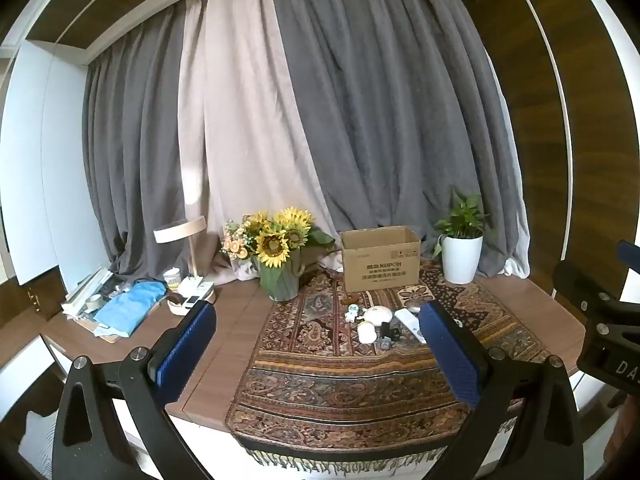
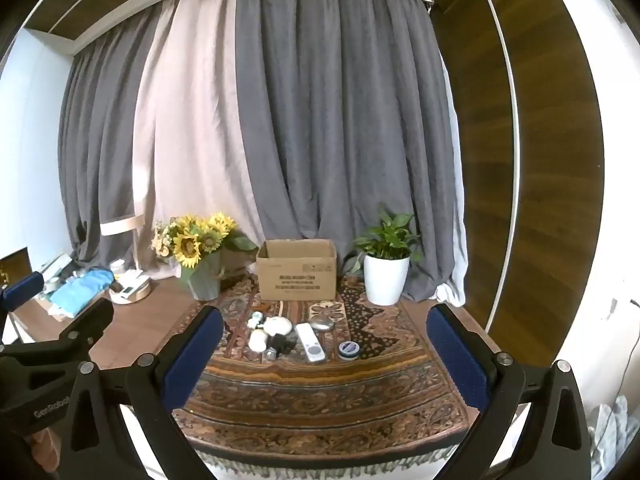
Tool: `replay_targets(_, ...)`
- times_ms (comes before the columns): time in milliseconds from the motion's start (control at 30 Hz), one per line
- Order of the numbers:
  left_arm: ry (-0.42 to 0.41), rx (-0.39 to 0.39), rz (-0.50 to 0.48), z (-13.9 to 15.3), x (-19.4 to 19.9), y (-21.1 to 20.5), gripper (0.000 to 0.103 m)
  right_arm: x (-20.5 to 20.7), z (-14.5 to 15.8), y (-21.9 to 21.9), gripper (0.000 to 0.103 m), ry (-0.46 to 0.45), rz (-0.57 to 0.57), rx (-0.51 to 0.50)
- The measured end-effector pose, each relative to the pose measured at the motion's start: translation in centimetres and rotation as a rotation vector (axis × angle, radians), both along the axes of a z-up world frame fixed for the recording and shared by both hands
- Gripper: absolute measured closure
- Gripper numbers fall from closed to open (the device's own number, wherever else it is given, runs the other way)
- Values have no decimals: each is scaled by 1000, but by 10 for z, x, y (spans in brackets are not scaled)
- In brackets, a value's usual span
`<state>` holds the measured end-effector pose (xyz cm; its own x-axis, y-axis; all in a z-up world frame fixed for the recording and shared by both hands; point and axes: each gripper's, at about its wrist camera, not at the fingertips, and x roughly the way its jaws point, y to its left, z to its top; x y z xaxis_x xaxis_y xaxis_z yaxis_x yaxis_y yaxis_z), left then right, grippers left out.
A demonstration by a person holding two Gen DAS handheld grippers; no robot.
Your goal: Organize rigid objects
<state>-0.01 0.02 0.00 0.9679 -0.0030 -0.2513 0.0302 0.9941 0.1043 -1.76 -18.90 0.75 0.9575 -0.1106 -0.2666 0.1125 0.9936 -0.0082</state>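
Note:
An open cardboard box (image 1: 381, 258) (image 2: 297, 274) stands at the back of a patterned rug (image 1: 340, 380) (image 2: 320, 392). In front of it lie several small objects: a white remote (image 2: 310, 342) (image 1: 410, 325), a round white case (image 2: 279, 325) (image 1: 378, 314), a small astronaut figure (image 2: 255, 319) (image 1: 352, 314), a white oval piece (image 2: 257, 340), a silver disc (image 2: 321, 323), a blue tin (image 2: 349, 349) and small dark bits (image 2: 282, 345). My left gripper (image 1: 318, 320) and right gripper (image 2: 324, 322) are open and empty, held before the table, well short of the objects.
A vase of sunflowers (image 1: 278, 256) (image 2: 202, 260) stands left of the box and a potted plant (image 1: 461, 248) (image 2: 386, 268) to its right. A lamp (image 1: 182, 236), blue cloth (image 1: 130, 306) and clutter fill the table's left end. Curtains hang behind.

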Motion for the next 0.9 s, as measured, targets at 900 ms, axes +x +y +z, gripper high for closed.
replay_targets(900,-11,1,4,6,0,3,0,-9,5,0,0,-11,5,-1)
